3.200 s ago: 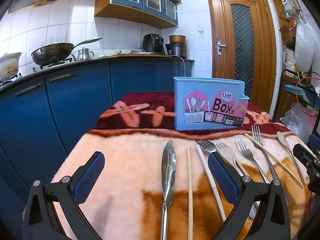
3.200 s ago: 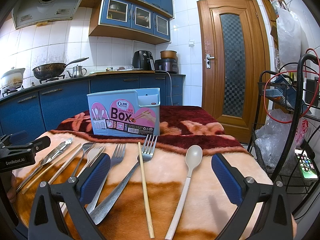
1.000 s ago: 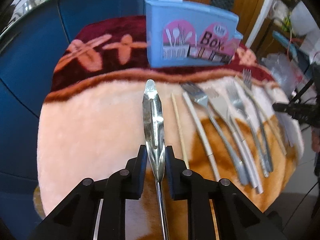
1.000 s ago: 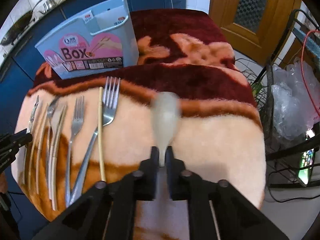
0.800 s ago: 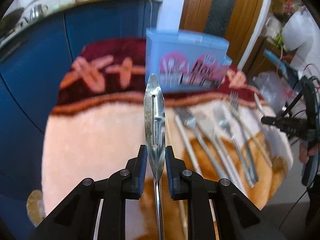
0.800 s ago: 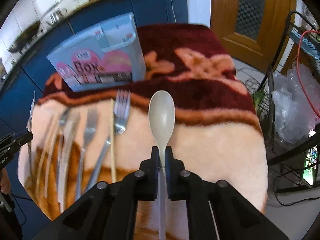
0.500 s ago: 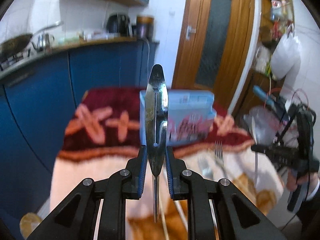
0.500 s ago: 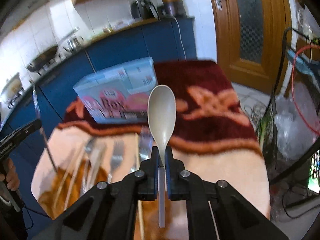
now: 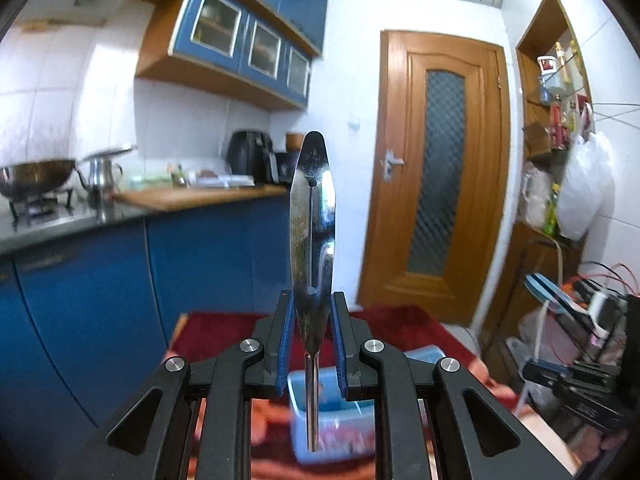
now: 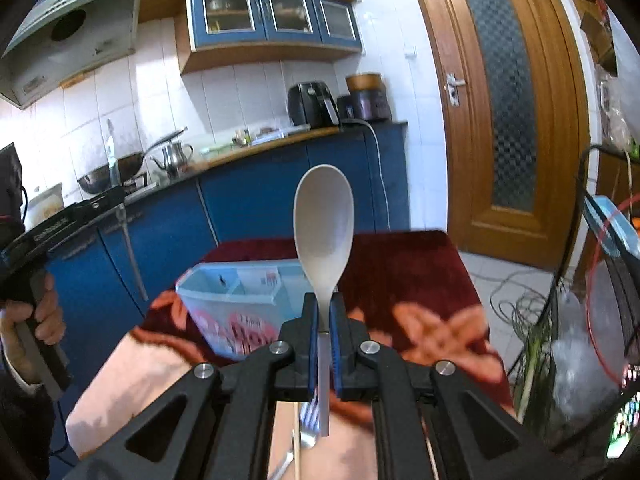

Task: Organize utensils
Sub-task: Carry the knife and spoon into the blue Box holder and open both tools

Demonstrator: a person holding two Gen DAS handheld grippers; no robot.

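Below both grippers, blue utensil box (image 10: 240,300) waiting; left gripper (image 9: 311,344) clamped on knife (image 9: 312,224), right gripper (image 10: 324,344) on spoon (image 10: 323,232), raised handle-down for dropping in.

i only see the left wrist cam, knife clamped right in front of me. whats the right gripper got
Observer: The right gripper is shut on a pale spoon, bowl pointing up.
Operator: where does my knife sit relative to the box
Observer: In the right wrist view, the knife stands roughly upright in the left gripper, off to the left of the blue utensil box, not over it.
Operator: table is a blur for me, anything left on it
Observer: At least a fork and a chopstick lie on the blanket below the right gripper.
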